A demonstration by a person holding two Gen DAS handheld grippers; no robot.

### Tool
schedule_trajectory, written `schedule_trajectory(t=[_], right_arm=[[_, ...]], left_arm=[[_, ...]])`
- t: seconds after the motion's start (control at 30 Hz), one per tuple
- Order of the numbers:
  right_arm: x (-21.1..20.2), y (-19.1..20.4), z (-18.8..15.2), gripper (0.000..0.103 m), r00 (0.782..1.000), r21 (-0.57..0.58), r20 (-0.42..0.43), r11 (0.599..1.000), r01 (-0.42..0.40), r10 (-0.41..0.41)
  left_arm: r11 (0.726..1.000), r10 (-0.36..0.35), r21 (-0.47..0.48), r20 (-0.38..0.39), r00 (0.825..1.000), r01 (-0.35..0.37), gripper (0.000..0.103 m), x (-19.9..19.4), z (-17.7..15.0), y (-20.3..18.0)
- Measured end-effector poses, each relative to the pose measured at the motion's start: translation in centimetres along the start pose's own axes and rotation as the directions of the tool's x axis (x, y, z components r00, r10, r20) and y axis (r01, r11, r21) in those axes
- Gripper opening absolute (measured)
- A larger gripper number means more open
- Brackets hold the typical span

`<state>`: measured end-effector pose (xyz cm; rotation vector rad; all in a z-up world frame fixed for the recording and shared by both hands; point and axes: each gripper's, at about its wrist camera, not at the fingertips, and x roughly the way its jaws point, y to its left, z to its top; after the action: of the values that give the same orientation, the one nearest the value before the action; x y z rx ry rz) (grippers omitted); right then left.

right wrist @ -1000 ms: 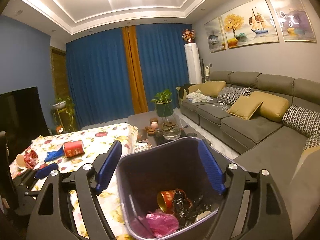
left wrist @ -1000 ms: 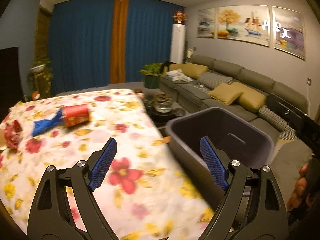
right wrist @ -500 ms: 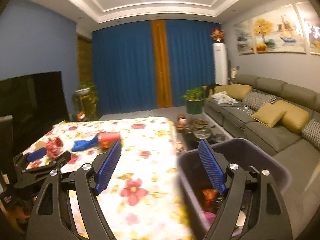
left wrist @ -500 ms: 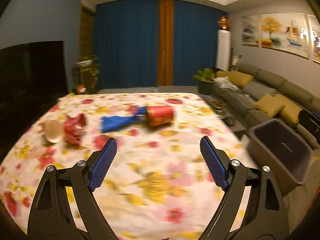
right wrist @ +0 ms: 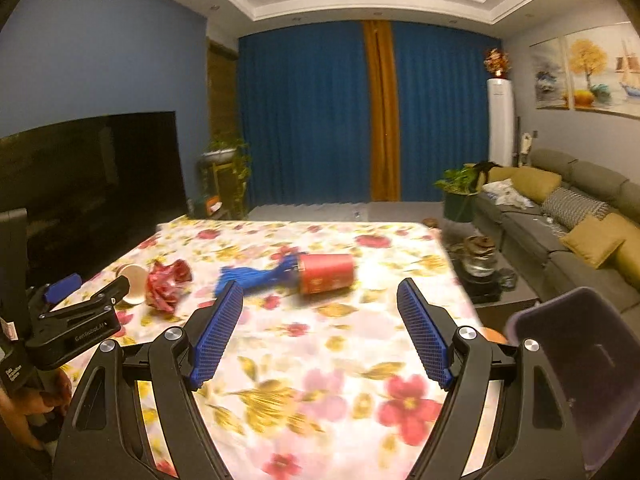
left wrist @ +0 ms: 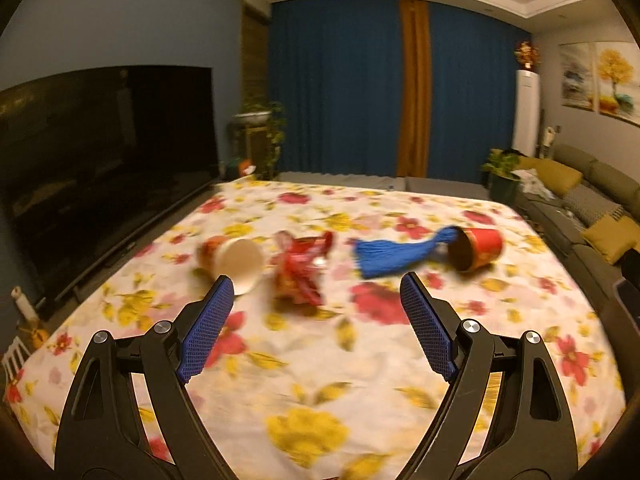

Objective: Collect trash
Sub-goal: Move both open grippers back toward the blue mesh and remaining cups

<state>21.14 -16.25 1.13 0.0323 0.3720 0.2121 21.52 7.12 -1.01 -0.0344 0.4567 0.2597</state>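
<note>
Both tools hover level over the floral cloth, left gripper (left wrist: 316, 296) and right gripper (right wrist: 320, 308) spread wide and empty. Mid-frame lie a paper cup (left wrist: 234, 258), crinkled red wrapper (left wrist: 300, 270), blue tassel (left wrist: 394, 256) and red can (left wrist: 478, 248), all motion-blurred. The purple bin (right wrist: 580, 364) is cut off at lower right

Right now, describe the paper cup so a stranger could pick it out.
On the floral table beside the dark TV, four bits of litter lie in a row. The paper cup is nearest the TV, tipped over, its white inside showing.

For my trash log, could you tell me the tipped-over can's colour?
Red can, clearest in right wrist view.
</note>
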Motion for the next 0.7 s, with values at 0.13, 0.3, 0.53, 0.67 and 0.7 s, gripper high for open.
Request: schedule_trajectory(t=[0.13, 0.3, 0.53, 0.67, 0.7], right_arm=[[2.7, 3.3, 0.2, 0.078, 0.998, -0.019, -0.026, 0.998, -0.052, 0.051], [6.0, 7.5, -0.3, 0.078, 0.99, -0.032, -0.074, 0.992, -0.125, 0.122], [10.2, 12.1, -0.6, 0.078, 0.977, -0.046, -0.128, 0.983, -0.179, 0.172], [13.2, 14.5, -1.0, 0.077, 0.968, -0.051, -0.166, 0.979, -0.197, 0.187], [13.8, 14.9, -1.0, 0.077, 0.966, -0.049, -0.175, 0.978, -0.203, 0.192]], left_arm=[[0.999, 0.05, -0.015, -0.005, 0.999, -0.05, 0.084, 1.1, 0.0, 2.7], [0.995, 0.091, -0.047, -0.023, 0.996, -0.092, 0.084, 2.4, 0.1, 5.8], [0.988, 0.131, -0.085, -0.031, 0.991, -0.133, 0.084, 3.8, 0.6, 8.7], [0.979, 0.157, -0.126, -0.025, 0.987, -0.159, 0.084, 4.7, 1.2, 10.4], [0.976, 0.166, -0.136, -0.026, 0.986, -0.168, 0.084, 5.1, 1.4, 10.9]])
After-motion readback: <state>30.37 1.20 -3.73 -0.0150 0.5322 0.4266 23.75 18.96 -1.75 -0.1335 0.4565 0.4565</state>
